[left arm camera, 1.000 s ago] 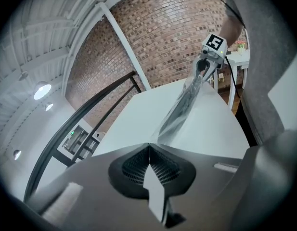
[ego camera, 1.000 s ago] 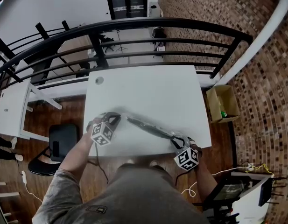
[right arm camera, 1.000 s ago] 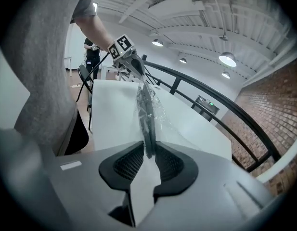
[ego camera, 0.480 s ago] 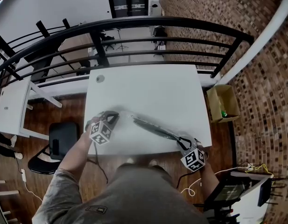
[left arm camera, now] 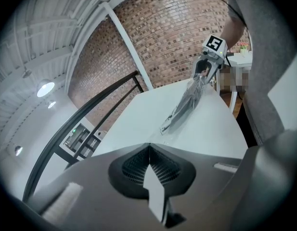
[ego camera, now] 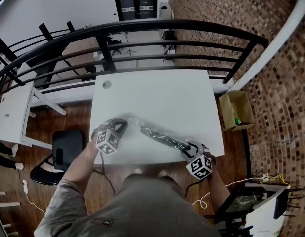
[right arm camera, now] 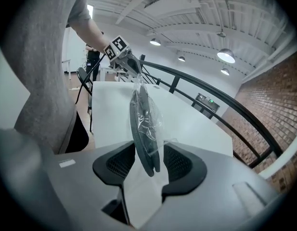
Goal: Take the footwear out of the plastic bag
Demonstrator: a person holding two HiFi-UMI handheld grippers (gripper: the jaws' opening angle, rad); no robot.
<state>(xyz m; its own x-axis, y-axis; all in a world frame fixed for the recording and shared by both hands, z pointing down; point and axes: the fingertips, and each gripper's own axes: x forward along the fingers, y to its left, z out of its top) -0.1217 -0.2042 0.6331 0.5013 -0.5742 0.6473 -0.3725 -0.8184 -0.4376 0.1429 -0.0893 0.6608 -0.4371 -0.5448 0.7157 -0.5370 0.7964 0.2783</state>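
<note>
A clear plastic bag [ego camera: 151,132] with dark flat footwear [ego camera: 167,140] inside lies stretched across the front of the white table [ego camera: 157,95]. My left gripper [ego camera: 120,126] is shut on the bag's left end, which runs away from its jaws [left arm camera: 148,146] toward the bag [left arm camera: 184,107]. My right gripper [ego camera: 192,147] is at the bag's right end and its jaws are opening. The footwear [right arm camera: 143,124] stands between those jaws [right arm camera: 148,163] with a gap on each side, the pads not pressing. The left gripper [right arm camera: 131,61] shows at the bag's far end.
A black railing [ego camera: 157,26] curves behind the table. A cardboard box [ego camera: 235,110] sits on the floor at the right, by the brick wall. At the left are a black chair [ego camera: 65,149] and another white desk [ego camera: 11,115].
The right gripper pulled out to the right, then came back a little toward the table. The bag, drawn taut half a second ago, looks slacker. The left gripper stayed put.
</note>
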